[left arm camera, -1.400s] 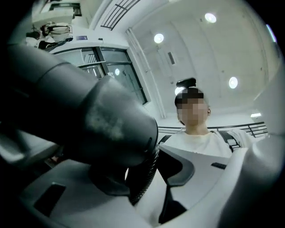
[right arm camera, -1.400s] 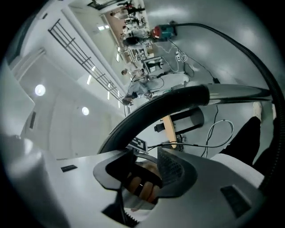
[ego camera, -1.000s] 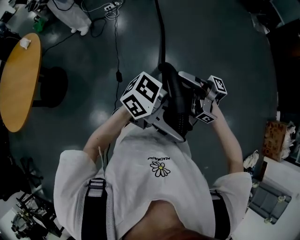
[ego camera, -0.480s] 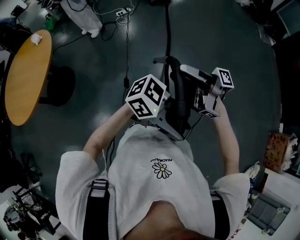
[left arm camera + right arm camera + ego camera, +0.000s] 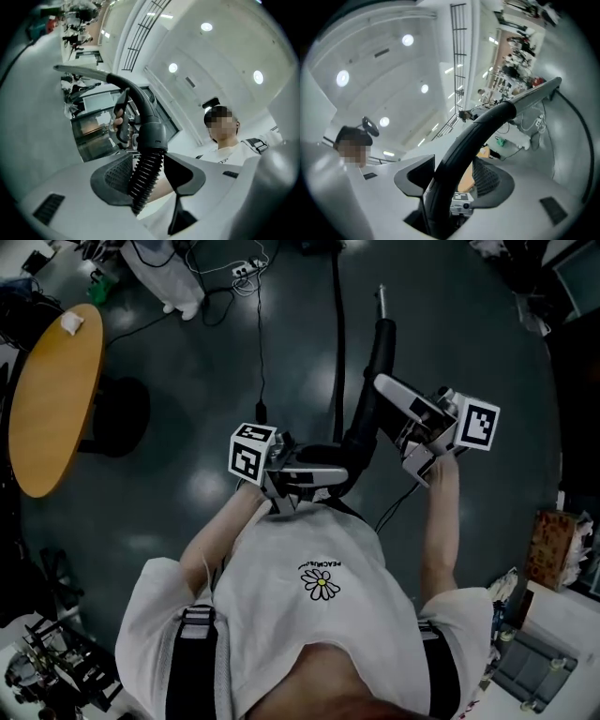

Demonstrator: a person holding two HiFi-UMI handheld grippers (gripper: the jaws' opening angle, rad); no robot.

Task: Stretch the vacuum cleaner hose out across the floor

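The black vacuum hose ends in a curved handle tube (image 5: pixel 371 381) with a metal tip (image 5: pixel 380 292) pointing up the head view. My left gripper (image 5: pixel 323 470) is shut on the ribbed hose (image 5: pixel 146 168) just below its smooth cuff (image 5: pixel 152 136). My right gripper (image 5: pixel 382 390) reaches in from the right, with the handle tube (image 5: pixel 487 122) lying between its jaws. Those jaws have just been opening, and a gap shows between the tube and one pad (image 5: pixel 490 180). A long black length of hose or cord (image 5: pixel 337 324) runs over the dark floor to the top edge.
An orange round table (image 5: pixel 47 399) stands at the left. Cables and a power strip (image 5: pixel 246 263) lie on the floor at the top, and a thin black cable (image 5: pixel 261 343) runs down from them. A cardboard box (image 5: pixel 548 531) and clutter sit at the right edge.
The two grippers have drawn apart: the left has gone left and down, the right has risen and rolled. The handle tube now stands out past the right gripper, tip up the frame.
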